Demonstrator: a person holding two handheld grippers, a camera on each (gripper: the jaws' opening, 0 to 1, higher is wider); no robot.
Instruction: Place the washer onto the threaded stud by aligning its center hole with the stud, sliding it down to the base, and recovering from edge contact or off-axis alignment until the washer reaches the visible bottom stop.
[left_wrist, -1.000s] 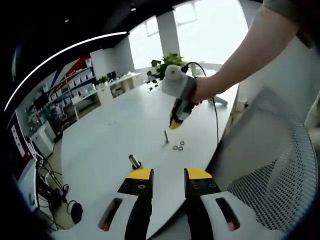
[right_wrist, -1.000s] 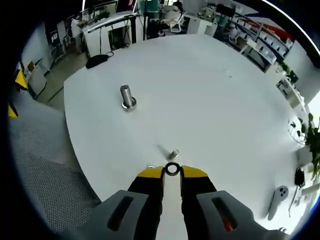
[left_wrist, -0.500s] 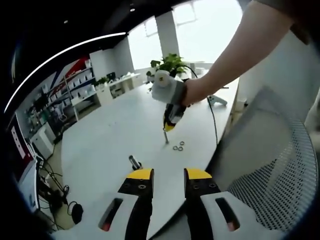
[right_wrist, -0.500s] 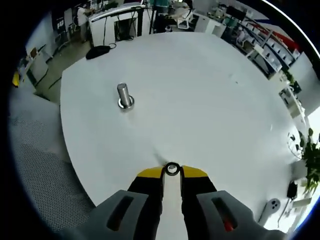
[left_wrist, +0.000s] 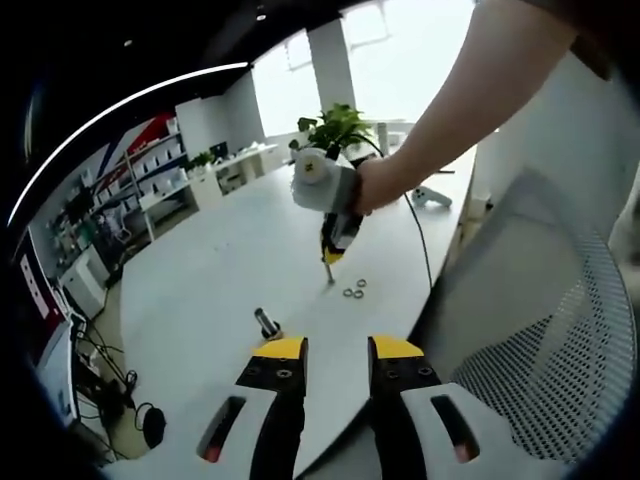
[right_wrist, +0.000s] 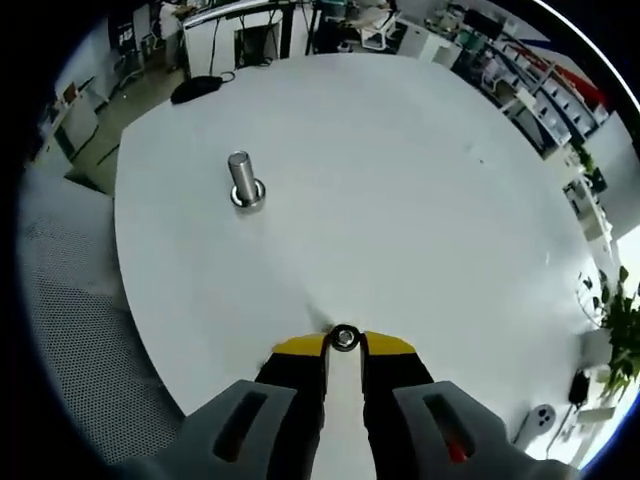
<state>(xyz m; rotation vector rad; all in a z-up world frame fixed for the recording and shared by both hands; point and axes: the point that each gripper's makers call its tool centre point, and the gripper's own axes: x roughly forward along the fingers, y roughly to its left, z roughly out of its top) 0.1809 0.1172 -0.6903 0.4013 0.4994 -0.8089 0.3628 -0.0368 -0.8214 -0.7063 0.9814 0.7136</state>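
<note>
My right gripper (right_wrist: 344, 343) is shut on a small steel washer (right_wrist: 344, 329), pinched flat between its yellow tips above the white table (right_wrist: 420, 200). In the left gripper view a hand holds that right gripper (left_wrist: 331, 257) pointing down, its tip right at the top of a thin upright threaded stud (left_wrist: 329, 272). In the right gripper view the stud is hidden beneath the washer and jaws. My left gripper (left_wrist: 340, 349) hangs open near the table's edge, its jaws holding nothing.
Two loose washers (left_wrist: 352, 292) lie just right of the stud. A thicker bolt (right_wrist: 240, 180) stands on its head farther off, close ahead of the left gripper (left_wrist: 266, 322). A mesh chair (left_wrist: 540, 340) sits beside the table, and a cable (left_wrist: 428, 250) trails from the right gripper.
The right gripper has carried the washer leftward and down to the thin stud's top; in its view the stud slid out of sight beneath the washer. The left gripper stayed put.
</note>
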